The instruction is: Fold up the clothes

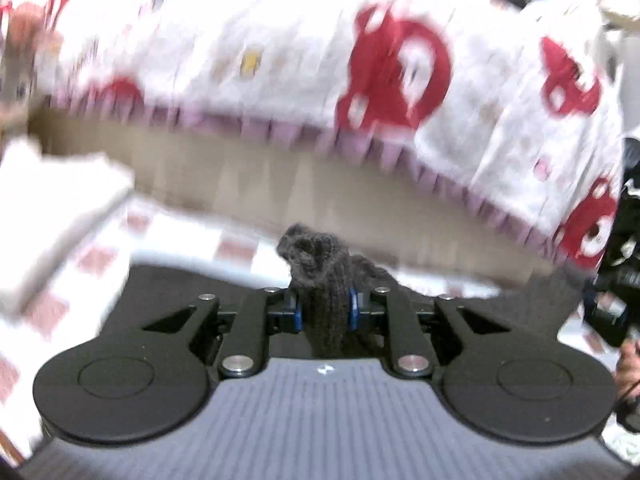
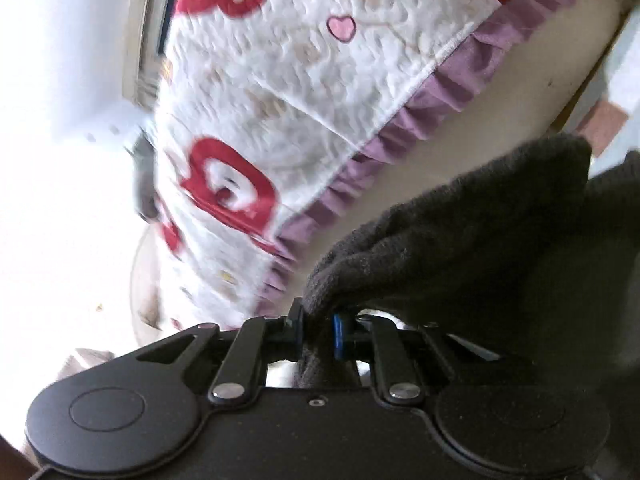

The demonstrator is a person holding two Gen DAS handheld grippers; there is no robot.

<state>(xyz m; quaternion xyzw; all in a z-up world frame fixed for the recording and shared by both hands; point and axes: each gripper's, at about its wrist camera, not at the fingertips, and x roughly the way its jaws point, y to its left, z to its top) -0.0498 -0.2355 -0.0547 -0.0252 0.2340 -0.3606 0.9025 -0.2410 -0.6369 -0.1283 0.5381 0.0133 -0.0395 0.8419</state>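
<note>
White quilted bedding with red shapes and lilac frill (image 1: pixel 280 60) fills the upper frame; below it, a dark grey knitted garment (image 2: pixel 480 240) is pinched by the left gripper (image 1: pixel 324 306) and right gripper (image 2: pixel 318 330), lifted, fold stage unclear

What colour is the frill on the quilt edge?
Light purple frill, clearest in the right wrist view.

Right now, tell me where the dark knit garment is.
The dark knit garment is pinched in both claws: the left claw and the right claw, in front of the red-patterned quilt.
</note>
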